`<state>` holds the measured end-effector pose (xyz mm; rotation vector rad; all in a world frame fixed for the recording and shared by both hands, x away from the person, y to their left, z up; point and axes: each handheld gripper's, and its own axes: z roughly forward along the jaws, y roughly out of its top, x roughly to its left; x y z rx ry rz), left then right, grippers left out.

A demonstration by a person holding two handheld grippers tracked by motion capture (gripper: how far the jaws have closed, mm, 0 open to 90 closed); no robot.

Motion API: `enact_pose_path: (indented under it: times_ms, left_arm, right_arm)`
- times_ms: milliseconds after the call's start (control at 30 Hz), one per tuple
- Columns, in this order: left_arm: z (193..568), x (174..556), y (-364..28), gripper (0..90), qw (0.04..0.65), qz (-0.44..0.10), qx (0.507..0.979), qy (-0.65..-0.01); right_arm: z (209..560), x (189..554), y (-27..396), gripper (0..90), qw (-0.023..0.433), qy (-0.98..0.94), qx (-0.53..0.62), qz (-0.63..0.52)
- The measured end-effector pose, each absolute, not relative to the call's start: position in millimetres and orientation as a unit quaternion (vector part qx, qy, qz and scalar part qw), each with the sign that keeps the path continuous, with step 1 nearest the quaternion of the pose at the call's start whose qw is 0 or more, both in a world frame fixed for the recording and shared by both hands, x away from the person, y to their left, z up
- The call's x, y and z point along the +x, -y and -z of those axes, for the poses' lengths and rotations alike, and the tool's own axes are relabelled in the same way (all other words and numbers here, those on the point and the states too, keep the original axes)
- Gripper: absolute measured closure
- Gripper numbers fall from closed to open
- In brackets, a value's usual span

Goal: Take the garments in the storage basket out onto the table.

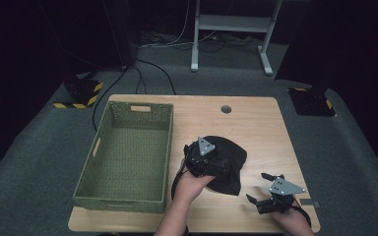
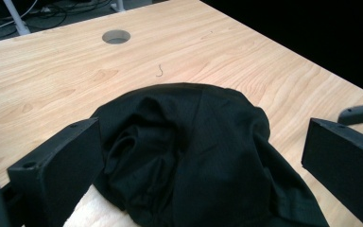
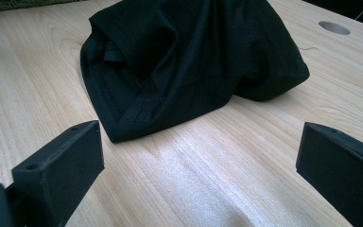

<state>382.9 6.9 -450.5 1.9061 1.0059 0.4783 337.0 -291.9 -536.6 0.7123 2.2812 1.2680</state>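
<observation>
A crumpled black garment [image 1: 230, 164] [image 2: 194, 132] [image 3: 184, 52] lies in a heap on the wooden table [image 1: 256, 123], right of the basket. My left gripper [image 1: 203, 158] [image 2: 203, 156] hovers over the garment's left side with its jaws spread wide. The cloth sits between and below them, and the pads are not pressing on it. My right gripper [image 1: 258, 188] [image 3: 198, 156] rests near the table's front right corner, open, with bare wood between its fingers. The garment's hemmed edge is a short way ahead of it.
A green woven basket [image 1: 128, 105] with nothing in it stands on the left half of the table. A round cable hole [image 1: 226, 109] [image 2: 116, 36] [image 3: 334, 27] sits near the far edge. Grey carpet, cables and a white desk frame [image 1: 231, 29] lie beyond.
</observation>
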Motion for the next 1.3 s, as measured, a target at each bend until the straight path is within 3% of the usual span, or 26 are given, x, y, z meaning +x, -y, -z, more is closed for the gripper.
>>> enact_pose_path:
  times_ms: [167, 733, 1300]
  left_arm:
    - [450.2, 367.2, -10.3, 0.2, 0.439, -0.216, 0.777, -0.396]
    - [466.3, 328.1, -16.5, 0.1, 0.408, -0.197, 0.800, -0.393]
    - [536.4, 308.3, -27.7, 0.1, 0.351, -0.182, 0.827, -0.400]
  right_arm:
    - [536.6, 336.8, 291.8, 1.2, 0.217, -0.823, 0.257, -0.457]
    - [536.6, 336.7, 291.9, 1.2, 0.217, -0.823, 0.257, -0.458]
    - [536.7, 335.7, 291.5, 1.2, 0.219, -0.823, 0.256, -0.457]
